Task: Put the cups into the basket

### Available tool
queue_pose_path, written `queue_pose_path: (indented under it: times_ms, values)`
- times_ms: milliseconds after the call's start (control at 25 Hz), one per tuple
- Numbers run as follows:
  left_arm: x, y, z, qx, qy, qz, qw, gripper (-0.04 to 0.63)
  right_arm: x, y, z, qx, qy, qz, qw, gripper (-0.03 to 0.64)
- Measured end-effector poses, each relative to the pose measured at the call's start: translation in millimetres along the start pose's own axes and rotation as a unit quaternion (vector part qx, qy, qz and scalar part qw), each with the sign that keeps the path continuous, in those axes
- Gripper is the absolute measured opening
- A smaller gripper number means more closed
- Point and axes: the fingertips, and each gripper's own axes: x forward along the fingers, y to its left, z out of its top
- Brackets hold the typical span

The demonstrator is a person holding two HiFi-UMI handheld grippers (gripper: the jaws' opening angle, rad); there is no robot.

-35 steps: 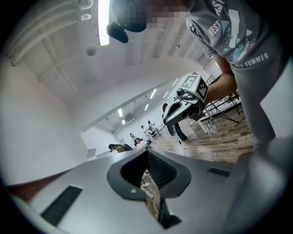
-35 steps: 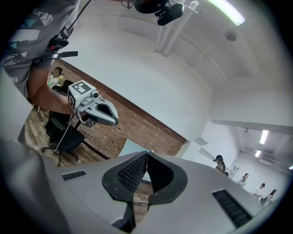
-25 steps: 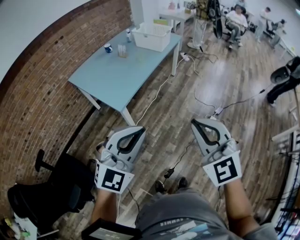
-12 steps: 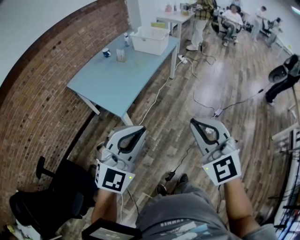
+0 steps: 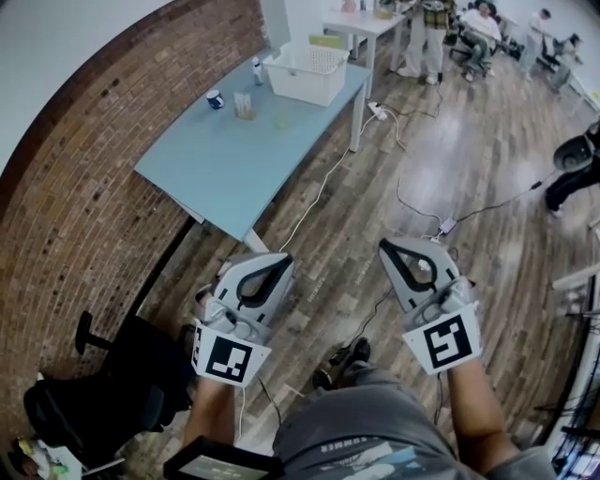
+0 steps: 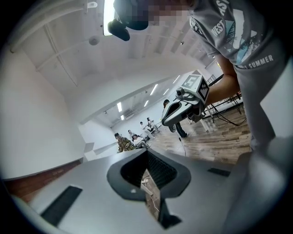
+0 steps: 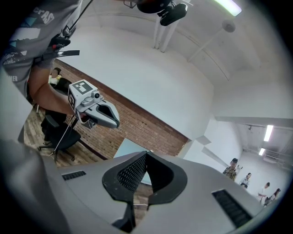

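— How do the fingers stand?

— On the left gripper (image 5: 281, 261) the fingers (image 6: 159, 172) are pressed together at the tips with nothing between them. The fingers (image 7: 129, 174) of the right gripper (image 5: 386, 247) are the same: tips meeting, empty.

— Where are the two grippers?

— Side by side over the floor (image 5: 450, 169), well short of the table (image 5: 225, 159) and pointing toward it. The left one lines up with the table's near corner and the right one is off to that corner's right.

— And the cups?

— They are at the table's far end, by the brick wall. There is a blue-and-white cup (image 5: 216, 97), and just to its right a clear cup (image 5: 245, 103). The basket (image 5: 300, 86) stands at the far right corner of the table, apart from both cups. I cannot tell whether anything lies in it.

— Any change from half a second ago?

— Very little. Both grippers hold the same pose, shut as before. The table and what is on it have barely shifted in the head view. The standing person (image 5: 429, 23) beyond the table's far end has moved a bit further right.

— Anything else close by?

— A black chair (image 5: 112, 384) stands on the near side of the table, against the wall.
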Motion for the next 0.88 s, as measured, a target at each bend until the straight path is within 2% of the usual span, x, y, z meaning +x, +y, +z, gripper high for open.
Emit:
queue_pose_path:
  times_ms: [560,880]
  values:
    - [79.9,19.8,1.3,0.004,0.037,0.036,0.9986,0.002,30.3,-64.1,-41.0,-0.002,-0.04,0.047,0.998,0.012]
    - [103.0,25.5,1.0,0.004,0.052,0.035,0.998,0.002,42.4,-83.0,-48.3,0.002,-0.051,0.059,0.997,0.012]
